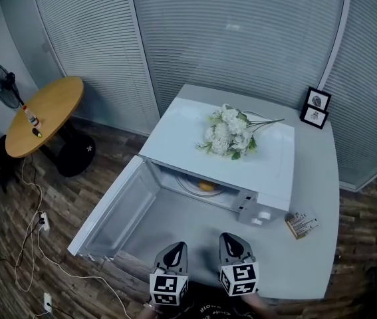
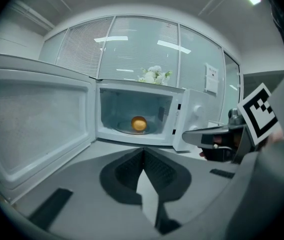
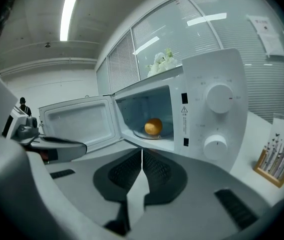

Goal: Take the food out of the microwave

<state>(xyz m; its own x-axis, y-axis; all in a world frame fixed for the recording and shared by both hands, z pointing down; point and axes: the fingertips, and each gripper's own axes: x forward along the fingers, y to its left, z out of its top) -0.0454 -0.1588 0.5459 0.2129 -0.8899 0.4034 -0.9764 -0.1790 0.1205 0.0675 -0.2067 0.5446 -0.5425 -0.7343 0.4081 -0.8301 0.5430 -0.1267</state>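
Head view: door (image 1: 118,211) was swung fully open toward the left of frame, and the food (image 1: 206,186), a small orange round item, sat on the turntable deep in the microwave (image 1: 268,155) cavity, mid-frame. My left claw (image 1: 175,250) and right claw (image 1: 233,240) were side by side at bottom centre, over the bench (image 1: 308,258), both short of the cavity mouth and well apart from the food. My read: opening step done, reach-in step in hand, nothing grabbed yet.

Left gripper view: the left claw's jaws were pressed together, nothing between them. Food (image 2: 138,124) was dead ahead, just above the tips in frame, inside the cavity. Open door filled the left side, and the right claw poked in from the right edge.

Right gripper view: the right claw's jaws were also pressed together, empty. Food (image 3: 153,126) sat on the glass plate (image 3: 143,132), slightly right of and above the tips. The control panel with two knobs (image 3: 219,98) was to the right.

Next move, as I judge it: spread one claw, push it forward into the cavity clear of the door frame, then pinch the food gently. It's round, so it could roll off the plate.
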